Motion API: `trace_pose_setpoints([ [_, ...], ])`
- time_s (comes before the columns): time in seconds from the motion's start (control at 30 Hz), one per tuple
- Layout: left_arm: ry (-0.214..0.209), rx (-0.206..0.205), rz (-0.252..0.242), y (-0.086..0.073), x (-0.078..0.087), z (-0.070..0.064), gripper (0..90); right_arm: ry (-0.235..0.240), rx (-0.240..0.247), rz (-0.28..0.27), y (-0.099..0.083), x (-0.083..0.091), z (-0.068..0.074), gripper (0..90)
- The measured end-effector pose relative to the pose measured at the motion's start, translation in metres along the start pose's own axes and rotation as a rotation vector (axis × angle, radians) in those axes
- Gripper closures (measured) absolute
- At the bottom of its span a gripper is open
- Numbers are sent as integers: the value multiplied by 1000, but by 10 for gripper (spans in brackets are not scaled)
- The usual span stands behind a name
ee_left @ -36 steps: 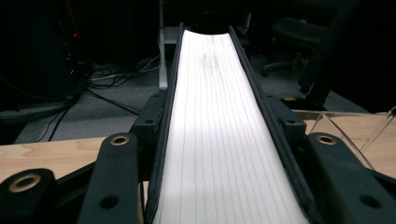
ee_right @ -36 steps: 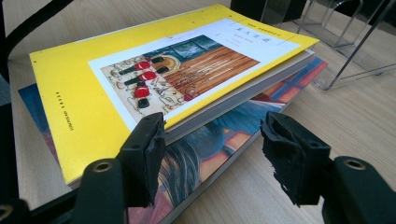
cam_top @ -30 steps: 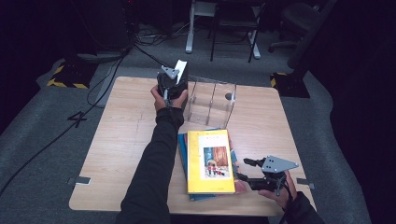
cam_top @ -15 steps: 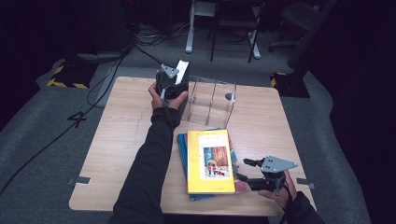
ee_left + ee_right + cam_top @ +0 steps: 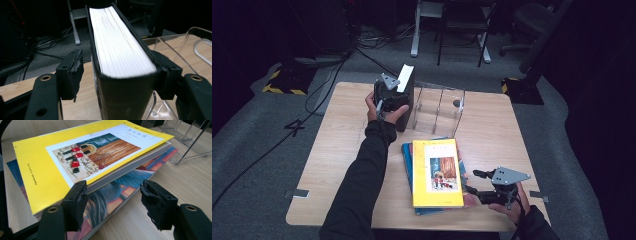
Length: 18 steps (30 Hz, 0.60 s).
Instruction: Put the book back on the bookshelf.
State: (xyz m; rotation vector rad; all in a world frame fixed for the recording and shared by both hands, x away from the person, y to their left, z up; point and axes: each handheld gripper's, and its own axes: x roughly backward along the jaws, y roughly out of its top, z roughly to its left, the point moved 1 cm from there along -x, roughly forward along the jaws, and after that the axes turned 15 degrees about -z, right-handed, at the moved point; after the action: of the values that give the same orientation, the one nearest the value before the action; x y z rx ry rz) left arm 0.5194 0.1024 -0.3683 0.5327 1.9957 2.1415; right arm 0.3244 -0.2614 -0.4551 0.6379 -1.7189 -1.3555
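Black book (image 5: 406,95), upper centre of the high view, stands upright beside the clear rack (image 5: 438,107); my left gripper (image 5: 117,75) brackets it, one jaw touching, the other apart. Right gripper (image 5: 113,202) spread at the yellow book (image 5: 75,157), whose cover print is too small to read.

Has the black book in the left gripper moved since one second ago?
Yes. The black book has shifted slightly right, closer to the clear acrylic rack, and stands against its left end.
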Motion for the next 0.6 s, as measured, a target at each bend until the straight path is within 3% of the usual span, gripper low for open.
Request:
trace_pose_setpoints([
  [0.6,-99,-59,30,-25,39,4,336,3,-4,12,-1,-2,1,383],
])
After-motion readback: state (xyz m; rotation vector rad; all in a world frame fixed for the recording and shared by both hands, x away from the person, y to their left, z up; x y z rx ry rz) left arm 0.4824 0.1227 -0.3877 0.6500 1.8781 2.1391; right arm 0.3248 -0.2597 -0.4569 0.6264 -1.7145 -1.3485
